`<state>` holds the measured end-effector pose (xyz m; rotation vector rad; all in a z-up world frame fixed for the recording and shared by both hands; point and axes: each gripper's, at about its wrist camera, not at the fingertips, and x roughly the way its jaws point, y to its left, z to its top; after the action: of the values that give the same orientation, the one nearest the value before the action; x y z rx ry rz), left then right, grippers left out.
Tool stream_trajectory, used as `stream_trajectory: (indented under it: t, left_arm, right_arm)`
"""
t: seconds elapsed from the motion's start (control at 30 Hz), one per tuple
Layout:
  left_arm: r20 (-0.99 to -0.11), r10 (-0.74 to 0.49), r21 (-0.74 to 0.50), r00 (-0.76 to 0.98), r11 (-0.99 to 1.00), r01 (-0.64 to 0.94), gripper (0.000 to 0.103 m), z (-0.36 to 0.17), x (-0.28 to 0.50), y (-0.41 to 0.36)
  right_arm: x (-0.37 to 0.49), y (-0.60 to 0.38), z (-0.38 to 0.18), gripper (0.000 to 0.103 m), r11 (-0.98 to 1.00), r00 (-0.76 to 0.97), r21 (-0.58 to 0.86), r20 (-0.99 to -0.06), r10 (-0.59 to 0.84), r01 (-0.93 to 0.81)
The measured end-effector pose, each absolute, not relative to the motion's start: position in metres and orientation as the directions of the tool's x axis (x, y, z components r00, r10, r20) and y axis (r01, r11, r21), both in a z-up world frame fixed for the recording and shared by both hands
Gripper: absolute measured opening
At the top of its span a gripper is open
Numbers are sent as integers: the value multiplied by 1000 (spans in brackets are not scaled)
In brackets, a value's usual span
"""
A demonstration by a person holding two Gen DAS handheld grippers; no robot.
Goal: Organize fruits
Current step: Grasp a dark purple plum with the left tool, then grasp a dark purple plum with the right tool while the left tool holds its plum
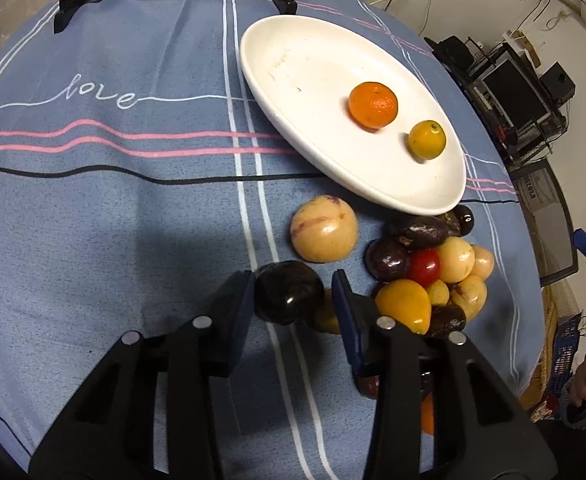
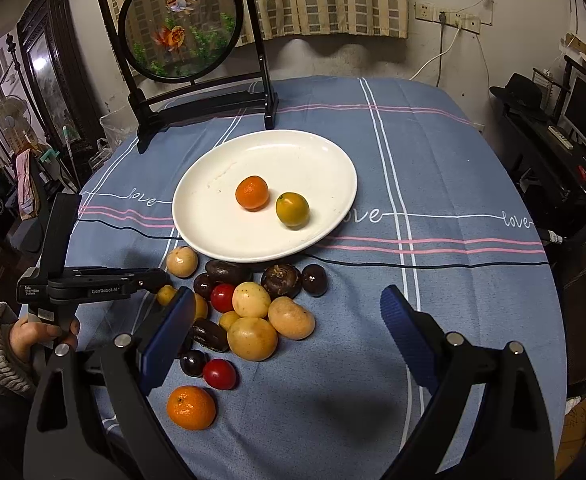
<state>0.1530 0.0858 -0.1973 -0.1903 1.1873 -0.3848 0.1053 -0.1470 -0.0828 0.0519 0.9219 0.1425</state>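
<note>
- Straddling a dark round fruit (image 1: 289,298), my left gripper (image 1: 293,300) has its jaws apart: one blue pad (image 1: 245,300) touches it, the other stands clear.
- It looks near-spherical, so I cannot tell a long axis.
- My right gripper (image 2: 289,336) gapes wide above the fruit pile (image 2: 253,316).
- Only the right view shows a tangerine (image 2: 191,407) nearest me; two citrus sit on the white plate (image 2: 329,160).

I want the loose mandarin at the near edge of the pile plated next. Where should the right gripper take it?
Grip the mandarin across its widest middle, coming straight down from above. It is round, sits alone on the cloth, and only the cherry tomato lies close behind, so the open right gripper fits either side.
</note>
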Motion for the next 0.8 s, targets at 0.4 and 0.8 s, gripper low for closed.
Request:
stream_trajectory:
  t: [0.4, 0.8]
  left_arm:
    - [-877, -331, -280, 347, 941, 189, 35, -194, 131, 99]
    - [-877, -307, -258, 371, 950, 174, 35, -190, 114, 102]
  right_arm:
    - [109, -152, -94, 94, 987, 576, 124, -802, 159, -100]
    - [169, -163, -168, 56, 979, 454, 130, -871, 188, -155]
